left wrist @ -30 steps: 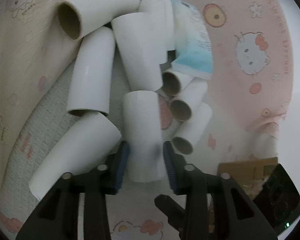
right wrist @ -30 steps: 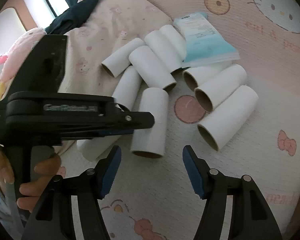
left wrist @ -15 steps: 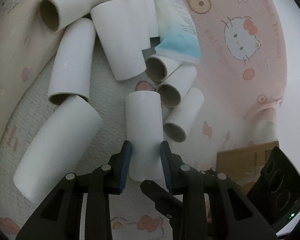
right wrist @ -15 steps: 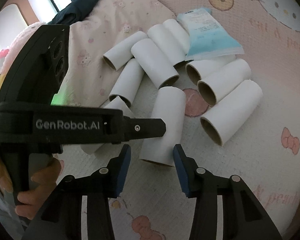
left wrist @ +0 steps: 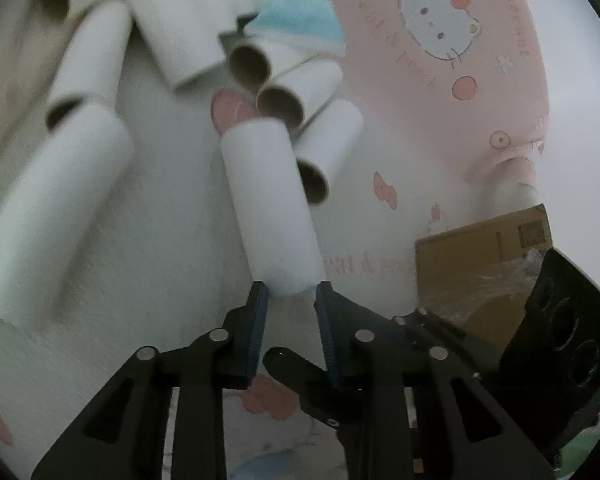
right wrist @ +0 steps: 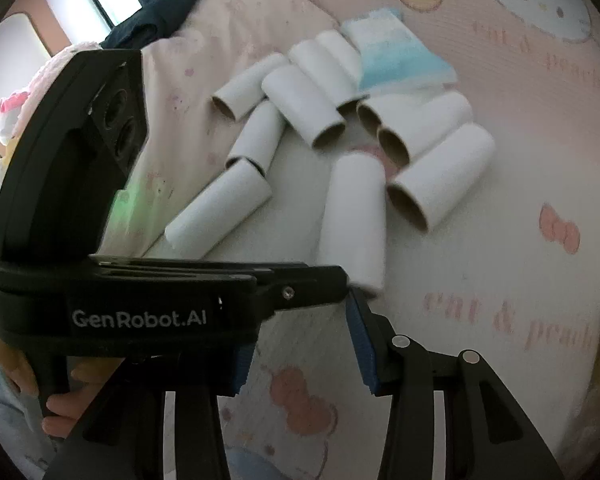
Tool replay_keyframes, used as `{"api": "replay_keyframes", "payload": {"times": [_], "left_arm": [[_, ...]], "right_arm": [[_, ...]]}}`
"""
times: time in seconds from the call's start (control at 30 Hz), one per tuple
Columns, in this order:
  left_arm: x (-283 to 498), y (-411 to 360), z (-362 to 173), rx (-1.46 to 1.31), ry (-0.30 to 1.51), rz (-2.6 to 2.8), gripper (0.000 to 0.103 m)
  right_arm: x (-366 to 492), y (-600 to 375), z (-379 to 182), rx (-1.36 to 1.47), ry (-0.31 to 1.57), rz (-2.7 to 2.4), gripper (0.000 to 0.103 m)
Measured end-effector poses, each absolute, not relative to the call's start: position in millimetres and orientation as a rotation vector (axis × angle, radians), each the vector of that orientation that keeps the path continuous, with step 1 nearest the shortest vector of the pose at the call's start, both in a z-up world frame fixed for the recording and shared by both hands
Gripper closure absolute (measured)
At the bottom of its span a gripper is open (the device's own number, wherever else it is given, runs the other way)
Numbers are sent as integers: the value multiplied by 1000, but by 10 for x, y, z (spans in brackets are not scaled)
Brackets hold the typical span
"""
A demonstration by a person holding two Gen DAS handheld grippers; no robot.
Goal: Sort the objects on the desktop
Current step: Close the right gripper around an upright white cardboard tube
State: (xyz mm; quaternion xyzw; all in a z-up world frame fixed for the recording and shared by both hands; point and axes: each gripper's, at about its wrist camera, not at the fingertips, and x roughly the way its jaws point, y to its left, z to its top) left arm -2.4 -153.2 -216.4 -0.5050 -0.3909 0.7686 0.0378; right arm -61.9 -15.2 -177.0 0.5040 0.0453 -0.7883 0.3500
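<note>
Pink cartoon-cat bedding underlies everything — soft, printed with bows and faint lettering. Left wrist view, left to right: a large white tube lies off to the left of the left tongs, more tubes in a loose heap ahead and to the upper left, motion-blurred. Left tongs clenched on the near end of one white cardboard tube, which juts forward and slightly left from between the blue pads. Just right of the held tube, three open-ended tubes lie side by side; a blue-and-white packet lies beyond them. A brown cardboard box sits to the right of the tongs.

Right wrist view: the left tool's black body crosses the left foreground, a hand below it. Right tongs stand released, nothing between the pads — held tube just ahead of them, three tubes to its right.
</note>
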Motion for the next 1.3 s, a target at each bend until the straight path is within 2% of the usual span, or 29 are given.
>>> {"api": "replay_keyframes", "payload": {"times": [0.1, 0.2, 0.23, 0.33, 0.47, 0.73, 1.0, 1.17, 1.3], "left_arm": [[-11, -1557, -2229, -1542, -1311, 2296, 76], [-3, -1617, -2150, -1493, -1339, 2305, 76], [-9, -1631, -2110, -1483, -1329, 2320, 73], [-44, -1689, -2019, -1456, -1297, 2372, 56], [-107, -1825, -1954, -1417, -1293, 2445, 50], [-349, -1913, -1955, -1355, -1351, 2434, 49], [-482, -2032, -2281, -1438, -1548, 2352, 51], [-513, -2042, -2420, -1438, -1623, 2274, 54], [-560, -2003, -2394, -1442, -1579, 2292, 56]], "right_arm": [[-633, -91, -1806, 1324, 105, -2047, 62], [-661, 17, -1731, 1316, 50, -2045, 62], [-666, 31, -1699, 1308, 29, -2026, 62], [-682, 59, -1595, 1253, 18, -2023, 59], [-762, -38, -1567, 1252, 101, -2065, 53], [-937, -233, -1635, 1243, 202, -2104, 53], [-1250, -74, -1889, 1393, -55, -2055, 53], [-1298, -6, -1973, 1437, -104, -2037, 53], [-1296, 2, -2003, 1448, -101, -2036, 53]]}}
